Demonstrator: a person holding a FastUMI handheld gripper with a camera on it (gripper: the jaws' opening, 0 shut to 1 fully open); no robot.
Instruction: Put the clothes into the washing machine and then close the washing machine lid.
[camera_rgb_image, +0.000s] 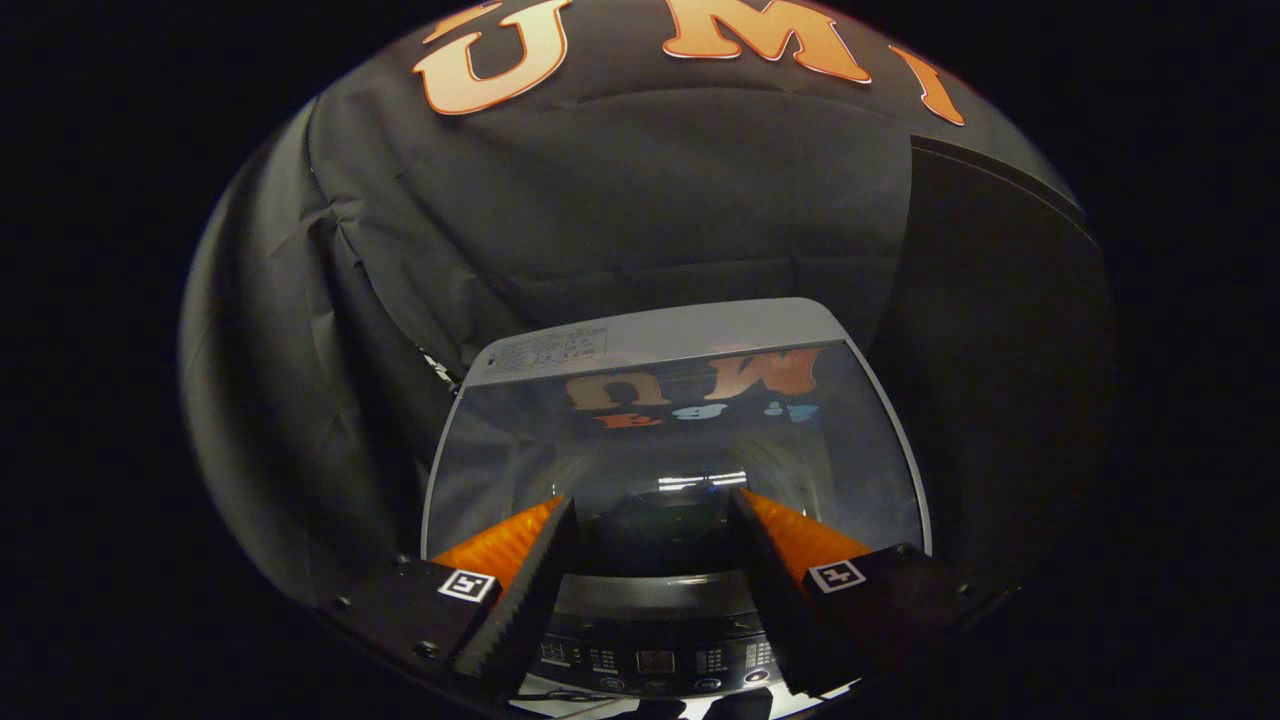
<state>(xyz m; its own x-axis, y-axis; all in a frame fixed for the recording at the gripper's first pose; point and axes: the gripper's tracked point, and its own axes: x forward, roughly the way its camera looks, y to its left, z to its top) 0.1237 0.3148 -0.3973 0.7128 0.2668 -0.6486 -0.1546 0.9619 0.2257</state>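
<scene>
Washing machine just below the fingers, glass lid lying down flat over the tub, control panel along its near edge. Gripper spread wide, holding nothing, tips over the lid's near edge. Risk: clothes unseen, maybe not loaded; tips striking glass.

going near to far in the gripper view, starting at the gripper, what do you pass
open gripper, nothing between its fingers → washing machine control panel → closed glass lid → grey rear strip of the lid → black cloth wall
</scene>
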